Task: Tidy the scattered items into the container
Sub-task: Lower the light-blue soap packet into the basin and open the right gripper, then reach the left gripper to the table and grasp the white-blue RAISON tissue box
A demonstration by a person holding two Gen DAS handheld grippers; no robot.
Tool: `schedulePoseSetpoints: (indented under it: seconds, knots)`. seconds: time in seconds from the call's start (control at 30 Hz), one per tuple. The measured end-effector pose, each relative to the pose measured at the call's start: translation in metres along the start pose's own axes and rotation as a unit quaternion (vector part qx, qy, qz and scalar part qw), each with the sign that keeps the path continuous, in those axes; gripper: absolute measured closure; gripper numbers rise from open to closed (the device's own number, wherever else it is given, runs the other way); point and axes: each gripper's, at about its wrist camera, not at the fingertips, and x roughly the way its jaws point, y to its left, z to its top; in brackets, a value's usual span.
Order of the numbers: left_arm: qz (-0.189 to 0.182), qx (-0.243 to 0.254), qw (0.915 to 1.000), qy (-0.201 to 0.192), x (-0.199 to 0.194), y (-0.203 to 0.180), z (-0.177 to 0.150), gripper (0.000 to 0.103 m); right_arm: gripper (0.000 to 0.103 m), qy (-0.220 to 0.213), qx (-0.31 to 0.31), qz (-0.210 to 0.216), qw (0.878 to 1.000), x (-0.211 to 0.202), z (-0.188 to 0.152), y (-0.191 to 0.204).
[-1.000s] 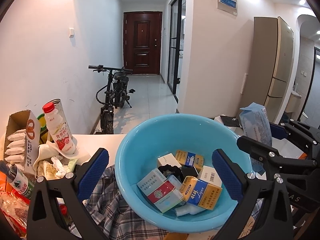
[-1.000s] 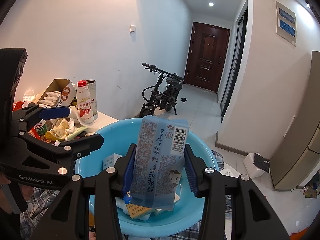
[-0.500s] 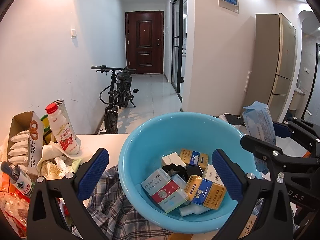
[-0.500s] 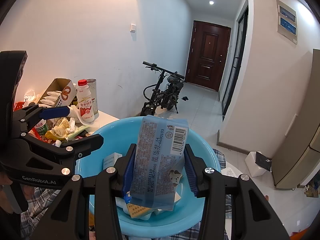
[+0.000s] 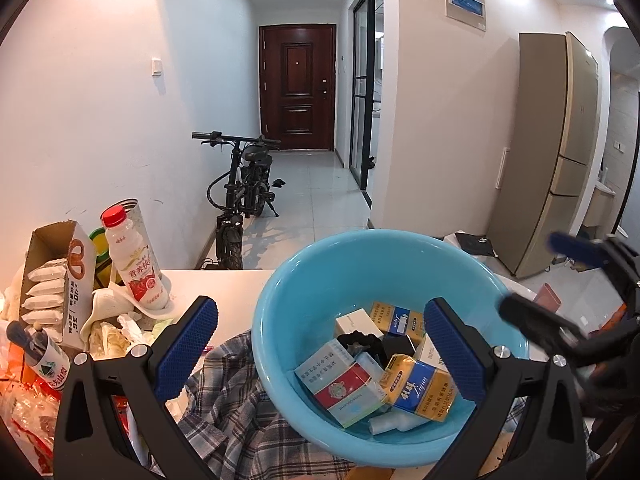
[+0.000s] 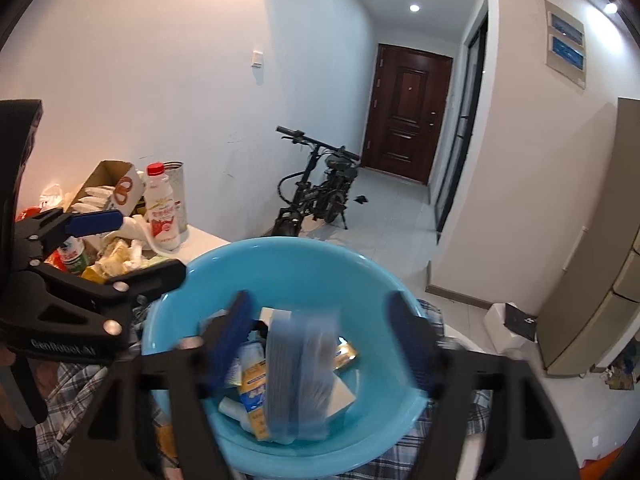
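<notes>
A light blue basin (image 5: 304, 308) sits on a plaid cloth and holds several small boxes, among them a red-and-teal box (image 5: 340, 384) and a yellow-and-blue box (image 5: 420, 384). My left gripper (image 5: 320, 344) is open and empty, its pads on either side of the basin's near rim. My right gripper (image 6: 320, 340) is open above the basin (image 6: 288, 264). A blue tissue pack (image 6: 300, 376) is blurred between its fingers, falling into the basin. The right gripper also shows at the right of the left wrist view (image 5: 552, 280), open with nothing in it.
A yoghurt drink bottle (image 5: 132, 260), an open carton of white packets (image 5: 52, 284), crumpled tissues and wrappers crowd the table's left side. The plaid cloth (image 5: 224, 408) lies under the basin. A bicycle (image 5: 244, 196) stands in the hallway beyond the table.
My right gripper has opened and let go of the blue tissue pack, which drops into the basin. The left gripper stays open by the basin.
</notes>
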Motion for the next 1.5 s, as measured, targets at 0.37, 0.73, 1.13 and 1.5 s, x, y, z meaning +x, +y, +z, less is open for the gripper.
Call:
schedulePoseSetpoints:
  seconds: [0.37, 0.73, 1.13, 1.5]
  knots:
    - [-0.006, 0.007, 1.0000, 0.000, -0.002, -0.004, 0.000, 0.000, 0.000, 0.000, 0.007, -0.015, 1.000, -0.005, 0.005, -0.003]
    - [-0.018, 0.051, 0.9984, -0.013, -0.011, -0.032, -0.004, 0.000, 0.000, -0.019, 0.035, -0.018, 0.999, -0.020, 0.008, -0.027]
    - [-0.057, 0.060, 0.9965, 0.011, -0.042, -0.046, -0.064, 0.000, 0.000, -0.041, 0.072, -0.011, 0.997, -0.038, 0.008, -0.054]
    - [-0.038, 0.037, 0.9937, 0.098, 0.009, -0.060, -0.153, 0.000, 0.000, -0.058, 0.072, 0.005, 0.996, -0.054, 0.010, -0.055]
